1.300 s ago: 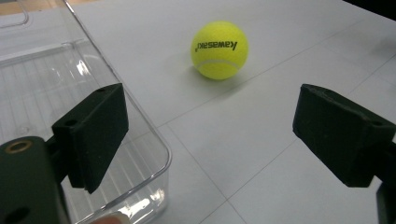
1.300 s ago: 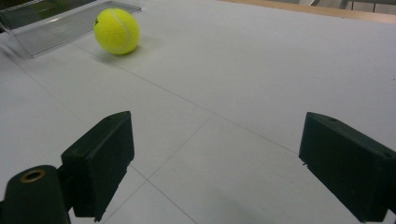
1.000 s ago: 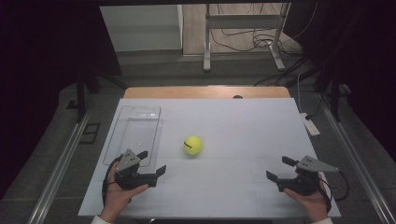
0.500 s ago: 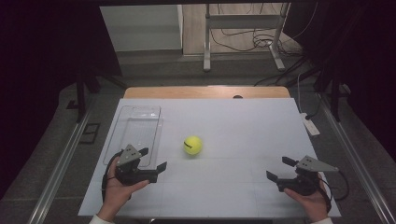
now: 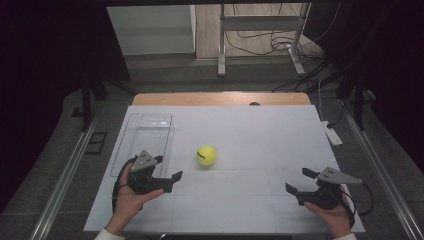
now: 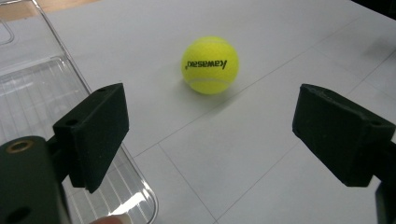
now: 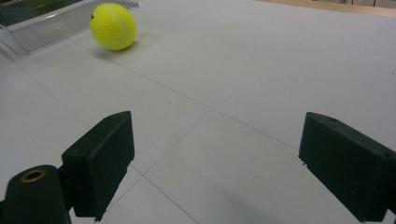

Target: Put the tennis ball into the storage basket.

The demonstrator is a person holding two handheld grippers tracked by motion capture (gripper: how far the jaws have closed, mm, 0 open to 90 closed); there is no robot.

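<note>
White table (image 5: 250, 200) sits in a dark room; the left gripper (image 5: 167, 170) has crept a little toward the tennis ball (image 5: 206, 155), which lies ahead between its wide-open jaws, untouched; the right gripper (image 5: 299, 181) waits open, far off.

The tennis ball (image 5: 206, 155) is bright yellow-green and felted, with a pale curved seam and black lettering that reads upside down in the left gripper view (image 6: 209, 65). It rests alone on the white table (image 5: 250, 135), roughly at the middle of its width, just right of the clear plastic tray (image 5: 146, 140) and apart from it. It looks whole and clean, though its far side is hidden
</note>
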